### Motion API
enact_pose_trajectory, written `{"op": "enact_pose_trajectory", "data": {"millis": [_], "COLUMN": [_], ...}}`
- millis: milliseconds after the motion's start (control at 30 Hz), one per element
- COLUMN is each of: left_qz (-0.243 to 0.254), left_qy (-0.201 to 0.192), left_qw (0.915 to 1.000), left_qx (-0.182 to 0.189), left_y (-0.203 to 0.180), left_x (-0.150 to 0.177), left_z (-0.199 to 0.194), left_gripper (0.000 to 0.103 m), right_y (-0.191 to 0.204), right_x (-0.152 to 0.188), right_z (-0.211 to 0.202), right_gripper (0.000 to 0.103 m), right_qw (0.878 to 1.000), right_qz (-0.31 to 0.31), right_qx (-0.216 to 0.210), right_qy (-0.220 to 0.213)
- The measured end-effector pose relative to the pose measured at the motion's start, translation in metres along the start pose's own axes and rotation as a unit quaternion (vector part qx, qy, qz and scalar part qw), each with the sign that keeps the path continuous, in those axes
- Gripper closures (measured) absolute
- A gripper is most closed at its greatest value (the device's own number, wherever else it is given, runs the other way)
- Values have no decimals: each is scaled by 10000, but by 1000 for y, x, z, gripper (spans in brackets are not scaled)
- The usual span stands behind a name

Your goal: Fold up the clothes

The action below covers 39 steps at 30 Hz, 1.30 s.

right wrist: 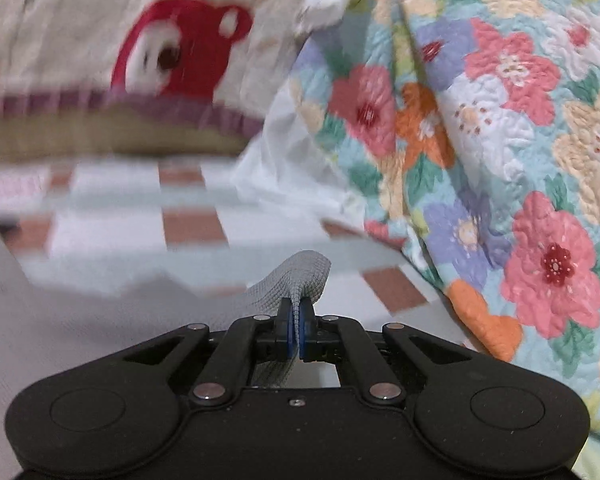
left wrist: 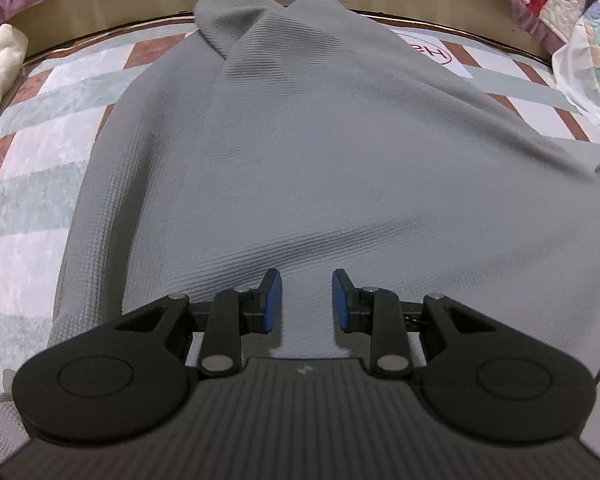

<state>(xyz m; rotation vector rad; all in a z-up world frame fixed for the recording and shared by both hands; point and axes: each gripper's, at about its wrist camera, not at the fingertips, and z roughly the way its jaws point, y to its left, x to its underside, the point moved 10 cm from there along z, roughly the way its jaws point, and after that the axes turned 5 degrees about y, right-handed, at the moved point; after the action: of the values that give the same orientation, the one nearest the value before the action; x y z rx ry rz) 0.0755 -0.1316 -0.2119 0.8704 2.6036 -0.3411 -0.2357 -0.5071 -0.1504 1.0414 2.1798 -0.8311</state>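
I see a bed with a checked sheet point(left wrist: 40, 184) in pale green, white and brown. A grey garment point(left wrist: 320, 152) lies spread across its middle. A floral quilt point(right wrist: 500, 140) is bunched along the right edge. My left tongs point(left wrist: 306, 300) hang open over the garment; my right tongs point(right wrist: 296, 334) are clamped on a fold of it.

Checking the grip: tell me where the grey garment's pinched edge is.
In the right wrist view, low centre, the grey garment is clamped in the right gripper, left of the floral quilt.
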Motion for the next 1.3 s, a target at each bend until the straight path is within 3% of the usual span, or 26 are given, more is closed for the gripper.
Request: {"op": "enact_pose_trajectory", "data": {"millis": [100, 167, 267, 400, 467, 600, 633, 667, 733, 767, 833, 900, 1033, 1167, 1233, 1300], "left_qz": [-24, -20, 40, 96, 70, -92, -119, -146, -126, -86, 33, 107, 168, 168, 150, 107], "left_qy": [19, 27, 45, 49, 47, 76, 76, 75, 63, 51, 22, -4, -65, -127, -125, -92], "left_qw": [10000, 10000, 10000, 9999, 10000, 9999, 9998, 9998, 9998, 9999, 10000, 9999, 9997, 9992, 9989, 9988], "left_qx": [-4, -18, -57, -85, -48, 91, 121, 151, 149, 123, 42, -25, -152, -344, -415, -471], "left_y": [3, 3, 1, 0, 1, 2, 1, 1, -1, -2, -4, -5, -3, 4, 8, 13], "left_x": [0, -1, -2, -2, -1, -4, -4, -4, -4, -4, -3, -4, -5, -8, -9, -10], "left_z": [0, 1, 2, 2, 1, 1, 2, 2, 3, 3, 3, 3, 4, 5, 5, 5], "left_gripper": [76, 75, 73, 71, 70, 66, 63, 62, 62, 62, 62, 62, 62, 62, 62, 62], "right_y": [-8, -8, -7, -37, -56, -56, -48, -37, -5, 15, 63, 117, 211, 262, 269, 265], "right_x": [0, -14, -27, 16, 29, 10, 2, -5, -17, -20, -20, -14, 12, 46, 64, 72], "right_z": [-16, -34, -45, 13, 21, -6, -14, -24, -40, -48, -59, -70, -104, -113, -109, -116], "right_gripper": [102, 102, 102, 103, 101, 92, 89, 80, 64, 62, 61, 62, 62, 62, 62, 62], "right_qw": [9995, 9987, 9980, 9960, 9907, 9915, 9903, 9863, 9712, 9599, 9404, 9245, 8857, 8479, 8407, 8417], "right_qz": [242, 66, -193, 254, 799, 1113, 1156, 1230, 1263, 1224, 847, 137, -1326, -2185, -2484, -2628], "right_qx": [154, 303, 334, 481, 460, -197, -537, -990, -1970, -2474, -3216, -3700, -4317, -4525, -4322, -4213], "right_qy": [-120, -414, -506, 704, 1001, 637, 554, 482, 444, 491, 715, 909, 1081, 1691, 2114, 2121]}}
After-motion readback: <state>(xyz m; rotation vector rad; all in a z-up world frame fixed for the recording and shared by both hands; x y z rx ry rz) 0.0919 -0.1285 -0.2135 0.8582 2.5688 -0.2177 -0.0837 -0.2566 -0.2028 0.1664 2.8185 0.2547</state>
